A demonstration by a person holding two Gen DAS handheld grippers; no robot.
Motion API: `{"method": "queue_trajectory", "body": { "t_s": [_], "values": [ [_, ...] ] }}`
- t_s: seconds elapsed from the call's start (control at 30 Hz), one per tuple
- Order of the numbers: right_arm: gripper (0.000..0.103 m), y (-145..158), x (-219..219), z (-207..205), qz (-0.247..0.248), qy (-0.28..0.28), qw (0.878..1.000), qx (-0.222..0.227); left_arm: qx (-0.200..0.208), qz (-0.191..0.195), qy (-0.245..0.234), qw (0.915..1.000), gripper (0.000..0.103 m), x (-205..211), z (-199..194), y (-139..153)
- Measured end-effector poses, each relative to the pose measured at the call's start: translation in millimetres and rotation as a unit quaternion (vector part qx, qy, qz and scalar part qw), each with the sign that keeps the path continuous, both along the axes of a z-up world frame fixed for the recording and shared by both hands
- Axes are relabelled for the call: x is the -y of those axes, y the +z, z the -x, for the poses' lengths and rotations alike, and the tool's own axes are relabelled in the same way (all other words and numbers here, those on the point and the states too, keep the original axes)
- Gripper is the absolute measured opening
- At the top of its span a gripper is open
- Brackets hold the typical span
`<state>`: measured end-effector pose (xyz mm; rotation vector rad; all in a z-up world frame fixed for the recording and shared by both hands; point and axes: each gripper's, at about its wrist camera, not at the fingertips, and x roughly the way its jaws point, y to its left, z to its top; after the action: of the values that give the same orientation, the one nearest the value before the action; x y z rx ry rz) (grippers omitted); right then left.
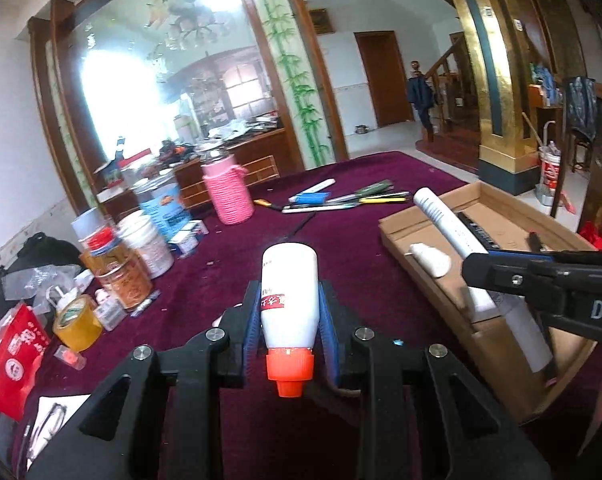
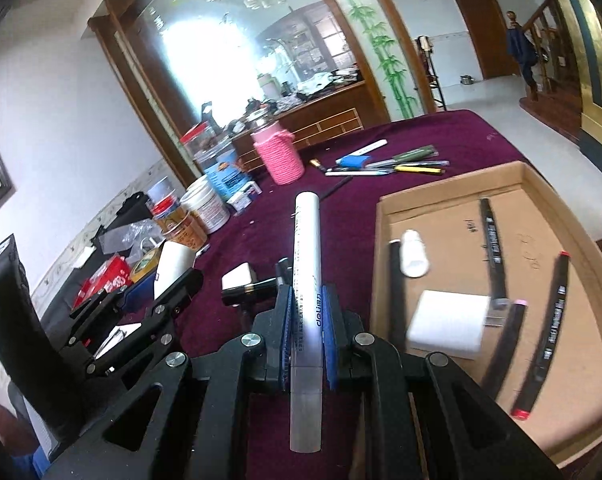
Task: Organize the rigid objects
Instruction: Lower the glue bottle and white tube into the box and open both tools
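Wood-framed mirror (image 1: 173, 92), bamboo-painted pillar (image 1: 297, 80), gold column (image 1: 497, 80), perhaps stairs (image 1: 449, 80) behind.

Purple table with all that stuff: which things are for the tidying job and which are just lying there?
Job:
- white bottle with orange cap, in left gripper
- white pen-shaped tube, in right gripper
- shallow cardboard box

Lying about:
- pink knitted jar
- yellow tape roll

Maroon-clothed table (image 1: 341, 240) with cardboard tray (image 2: 385, 240), pink knitted jar (image 1: 227, 194), pens (image 1: 341, 202), tins (image 1: 141, 240).

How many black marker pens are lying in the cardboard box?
3 that I can see in the cardboard box: one at the back, one on the right, one blurry beside the white block.
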<state>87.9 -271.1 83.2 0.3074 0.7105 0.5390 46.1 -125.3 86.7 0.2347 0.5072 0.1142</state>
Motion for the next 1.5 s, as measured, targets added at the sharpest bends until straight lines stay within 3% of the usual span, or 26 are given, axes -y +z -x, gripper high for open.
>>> {"method": "queue_trajectory", "body": {
  "t_s": [0.23, 0.37, 0.5, 0.63, 0.93, 1.5],
  "values": [
    [0.013, -4.7, 37.7, -8.5, -0.015, -0.043, 0.999, -0.008, -0.019, 0.026, -0.036, 0.9988, 0.024, 37.7, -10.8, -1.3],
    [0.013, -7.3, 64.1, -16.9, -0.008, -0.092, 0.996, -0.010, -0.051, 0.068, -0.060, 0.9946, 0.024, 55.4, -24.7, -6.1],
    [0.013, -13.7, 89.8, -26.9, 0.009, -0.143, 0.989, -0.025, -0.102, 0.130, -0.092, 0.9820, 0.024, 69.7, -43.7, -17.7],
    [0.013, -26.5, 101.8, -36.5, 0.018, -0.164, 0.985, -0.055, -0.141, 0.165, -0.109, 0.9700, 0.024, 82.0, -51.3, -31.1],
    [0.013, -42.1, 103.9, -42.6, 0.038, -0.159, 0.983, -0.086, -0.184, 0.170, -0.152, 0.9561, 0.024, 102.4, -51.2, -53.3],
    [0.013, -50.0, 102.5, -44.1, 0.066, -0.169, 0.978, -0.107, -0.212, 0.153, -0.194, 0.9454, 0.024, 120.0, -43.0, -61.7]
  ]
}}
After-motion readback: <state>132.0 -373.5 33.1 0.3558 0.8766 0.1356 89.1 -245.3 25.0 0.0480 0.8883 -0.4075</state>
